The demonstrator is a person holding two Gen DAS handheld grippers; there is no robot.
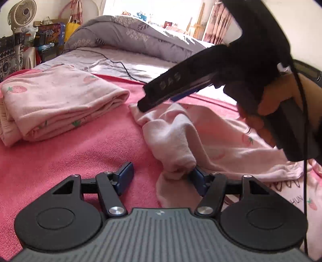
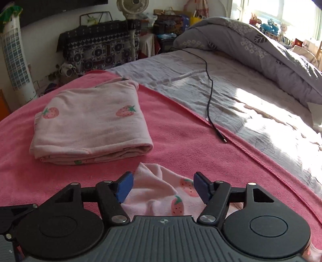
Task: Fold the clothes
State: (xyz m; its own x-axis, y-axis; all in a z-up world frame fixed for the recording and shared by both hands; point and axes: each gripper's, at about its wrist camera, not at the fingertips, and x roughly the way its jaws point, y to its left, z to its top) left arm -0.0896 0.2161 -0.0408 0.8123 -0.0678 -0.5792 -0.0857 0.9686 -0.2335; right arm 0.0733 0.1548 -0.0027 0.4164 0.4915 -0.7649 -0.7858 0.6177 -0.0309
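While the left gripper [image 1: 162, 176] shows fingers spread in the left wrist view, its right pad touches a loose pink garment [image 1: 203, 139] right of centre on the pink blanket [image 1: 80, 157]. Right wrist view: right gripper [image 2: 163, 186] fingers spread, apparently straddling that garment; folded strawberry garment [image 2: 90, 121] lies upper left.

Black cable [image 2: 209, 90] — grey quilt [image 2: 271, 52], fan [image 1: 22, 13].
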